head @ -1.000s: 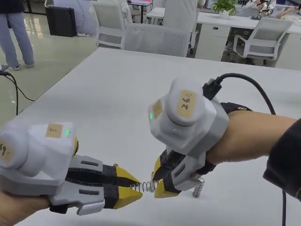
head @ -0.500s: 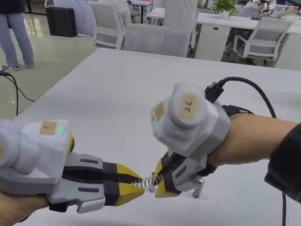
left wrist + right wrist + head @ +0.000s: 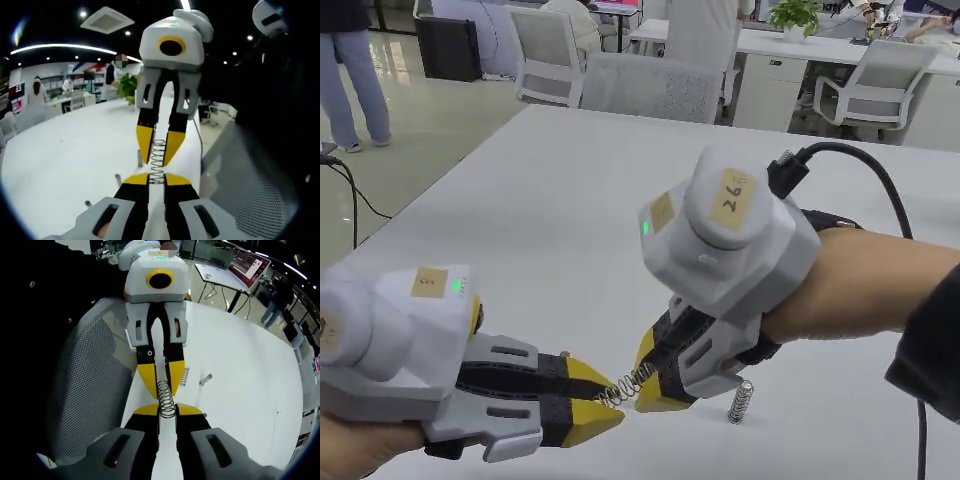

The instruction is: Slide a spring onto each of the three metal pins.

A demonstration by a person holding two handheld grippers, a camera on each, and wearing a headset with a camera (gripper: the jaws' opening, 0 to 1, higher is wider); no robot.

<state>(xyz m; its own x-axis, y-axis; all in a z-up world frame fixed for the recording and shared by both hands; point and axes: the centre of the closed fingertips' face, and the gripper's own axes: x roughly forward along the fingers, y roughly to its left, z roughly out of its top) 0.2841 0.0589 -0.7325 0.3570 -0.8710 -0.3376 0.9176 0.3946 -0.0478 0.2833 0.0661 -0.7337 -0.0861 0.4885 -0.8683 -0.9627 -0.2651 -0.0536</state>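
Note:
A small metal spring (image 3: pixel 625 384) is stretched aslant between the two grippers just above the white table (image 3: pixel 550 220). My left gripper (image 3: pixel 605 405), at the bottom left, is shut on its lower end (image 3: pixel 156 172). My right gripper (image 3: pixel 648 385) comes down from the right and is shut on the upper end (image 3: pixel 167 405). I cannot make out whether a pin runs inside this spring. A second spring (image 3: pixel 740 402) stands upright on the table just right of the right gripper, also seen in the right gripper view (image 3: pixel 185 376). A bare metal pin (image 3: pixel 204 379) lies beside it.
A black cable (image 3: pixel 865 185) loops up from the right gripper over the person's forearm. Grey office chairs (image 3: pixel 655 85) stand at the table's far edge, and a mesh chair back (image 3: pixel 95 370) is close by. A person (image 3: pixel 355 70) stands far left.
The right gripper has lifted and tilted slightly, so the spring now slopes up toward it instead of lying level. The left gripper has barely shifted.

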